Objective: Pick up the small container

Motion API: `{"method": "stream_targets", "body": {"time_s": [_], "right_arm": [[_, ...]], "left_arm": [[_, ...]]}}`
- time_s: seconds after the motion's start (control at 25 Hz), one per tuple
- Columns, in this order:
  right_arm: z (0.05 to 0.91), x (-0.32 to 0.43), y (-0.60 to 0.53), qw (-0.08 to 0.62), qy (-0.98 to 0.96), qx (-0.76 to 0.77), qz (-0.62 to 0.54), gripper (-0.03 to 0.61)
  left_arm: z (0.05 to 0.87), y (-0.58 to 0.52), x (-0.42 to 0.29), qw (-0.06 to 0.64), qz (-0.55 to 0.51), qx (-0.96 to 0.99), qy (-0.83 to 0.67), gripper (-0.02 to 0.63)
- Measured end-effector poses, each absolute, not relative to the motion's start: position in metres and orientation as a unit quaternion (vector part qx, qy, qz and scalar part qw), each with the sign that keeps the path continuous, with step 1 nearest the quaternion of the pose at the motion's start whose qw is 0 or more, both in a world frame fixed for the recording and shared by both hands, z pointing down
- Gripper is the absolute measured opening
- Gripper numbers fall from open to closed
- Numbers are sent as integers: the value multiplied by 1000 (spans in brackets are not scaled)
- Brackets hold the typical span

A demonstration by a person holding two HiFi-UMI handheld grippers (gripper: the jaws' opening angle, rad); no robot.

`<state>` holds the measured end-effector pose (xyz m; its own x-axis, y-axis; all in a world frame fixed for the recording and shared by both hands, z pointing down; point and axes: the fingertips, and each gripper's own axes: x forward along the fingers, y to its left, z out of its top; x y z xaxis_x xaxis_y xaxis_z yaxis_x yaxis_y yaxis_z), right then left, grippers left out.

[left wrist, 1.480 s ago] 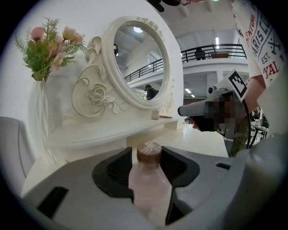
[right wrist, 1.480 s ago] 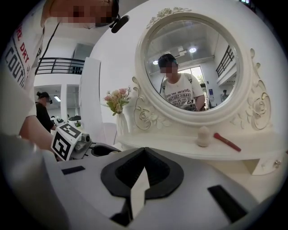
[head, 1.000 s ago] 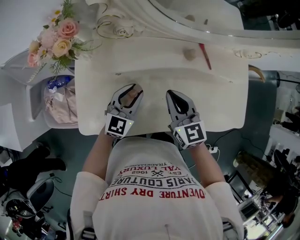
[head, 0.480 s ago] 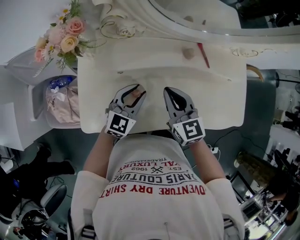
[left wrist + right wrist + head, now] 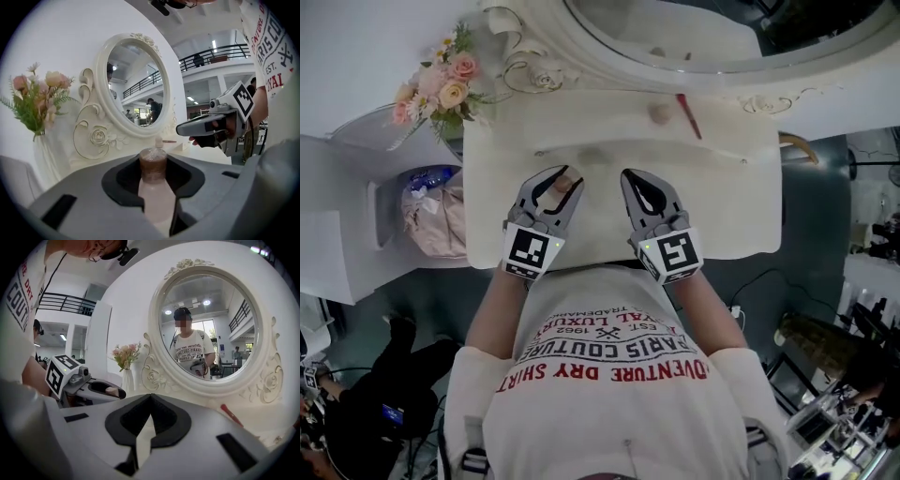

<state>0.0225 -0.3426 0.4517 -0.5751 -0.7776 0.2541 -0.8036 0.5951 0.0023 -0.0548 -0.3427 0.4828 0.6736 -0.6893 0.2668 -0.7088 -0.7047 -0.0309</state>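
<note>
One small container [image 5: 153, 192] lay lengthwise along the left gripper [image 5: 562, 181], its brown cap end pointing forward at the mirror [image 5: 136, 89]. Both fingers clamped its pink body from the sides, over the vanity top [image 5: 727, 202]. Right gripper [image 5: 635, 186]: fingers together, nothing between. Two grippers counted.

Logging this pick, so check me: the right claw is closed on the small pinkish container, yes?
Wrong claw: the left claw is closed on the small pinkish container, as the left gripper view shows. The right claw is shut with nothing between its jaws.
</note>
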Motion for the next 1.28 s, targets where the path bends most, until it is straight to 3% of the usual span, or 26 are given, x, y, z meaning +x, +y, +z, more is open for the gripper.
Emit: {"method": "stream_targets", "body": {"time_s": [0.64, 1.28], "right_arm": [[392, 26, -343, 68, -904, 422, 18, -2], [381, 32, -335, 66, -906, 418, -3, -2]], "left_arm": [[381, -331, -102, 8, 109, 885, -453, 133], [369, -322, -99, -5, 102, 887, -450, 133]]}}
